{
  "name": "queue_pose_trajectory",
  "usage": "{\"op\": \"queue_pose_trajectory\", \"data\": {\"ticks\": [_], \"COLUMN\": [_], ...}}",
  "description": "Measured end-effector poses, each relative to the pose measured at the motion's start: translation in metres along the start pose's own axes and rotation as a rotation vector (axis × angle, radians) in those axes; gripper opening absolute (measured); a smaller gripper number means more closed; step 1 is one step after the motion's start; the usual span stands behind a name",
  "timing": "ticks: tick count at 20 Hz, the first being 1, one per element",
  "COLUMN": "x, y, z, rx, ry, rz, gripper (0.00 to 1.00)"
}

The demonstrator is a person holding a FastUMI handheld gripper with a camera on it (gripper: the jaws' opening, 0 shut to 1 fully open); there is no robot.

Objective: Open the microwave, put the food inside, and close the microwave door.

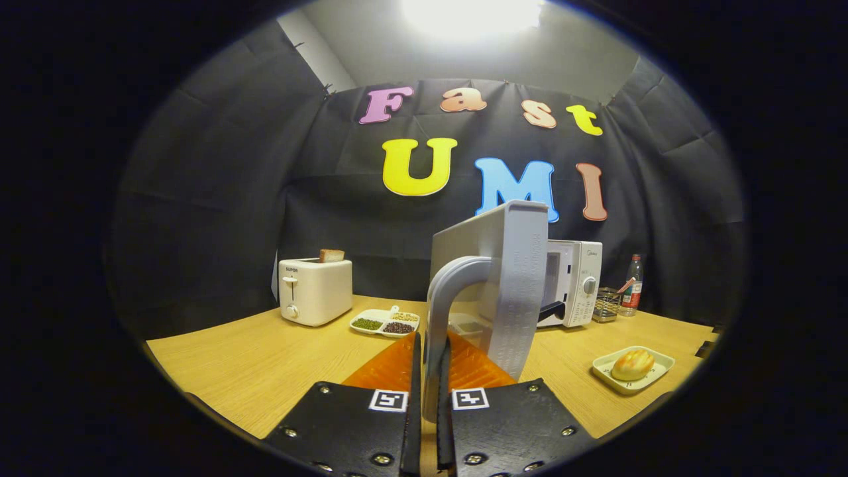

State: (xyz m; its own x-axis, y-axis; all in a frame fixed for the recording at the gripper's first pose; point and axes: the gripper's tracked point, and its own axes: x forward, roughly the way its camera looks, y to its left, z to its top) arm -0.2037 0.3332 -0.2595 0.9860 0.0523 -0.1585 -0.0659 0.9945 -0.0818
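— Item one, the gripper (429, 371)?
— Its fingers (391, 361) were clamped on the grey handle (445, 291) of the microwave door (507, 278), which stood swung open, edge-on, blocking most of the microwave (575, 281).

— The food?
— A bread roll (633, 364) on a white plate (657, 372), on the table (265, 358), right of the fingers, well apart from the microwave.

— Other stock?
— White toaster (315, 290) with toast (331, 255), divided dish of beans (385, 323), wire basket (606, 305), bottle (633, 285).
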Motion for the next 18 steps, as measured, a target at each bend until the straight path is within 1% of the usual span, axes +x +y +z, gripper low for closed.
{"op": "queue_pose_trajectory", "data": {"ticks": [1, 2, 3, 4, 5, 6, 7, 9, 10, 11, 13, 15, 18], "x": [-0.002, -0.002, -0.003, -0.006, -0.01, -0.016, -0.024, -0.043, -0.052, -0.061, -0.071, -0.074, -0.077], "y": [0.003, 0.0, -0.002, -0.008, -0.011, -0.008, -0.008, -0.009, -0.006, -0.006, -0.009, -0.013, -0.031], "z": [0.0, 0.0, -0.001, 0.001, 0.003, 0.009, 0.02, 0.047, 0.056, 0.066, 0.081, 0.085, 0.082], "rx": [0.016, 0.022, 0.024, 0.024, 0.034, 0.047, 0.048, 0.033, 0.034, 0.041, 0.057, 0.059, 0.03], "ry": [0.023, 0.042, 0.061, 0.071, 0.079, 0.065, 0.03, -0.06, -0.095, -0.12, -0.156, -0.144, -0.106], "rz": [0.025, 0.042, 0.062, 0.066, 0.083, 0.113, 0.136, 0.195, 0.242, 0.282, 0.36, 0.436, 0.522], "gripper": [0.11, 0.17, 0.25, 0.28, 0.41, 0.43, 0.5, 0.53, 0.55, 0.62, 0.71, 0.78, 0.78]}}
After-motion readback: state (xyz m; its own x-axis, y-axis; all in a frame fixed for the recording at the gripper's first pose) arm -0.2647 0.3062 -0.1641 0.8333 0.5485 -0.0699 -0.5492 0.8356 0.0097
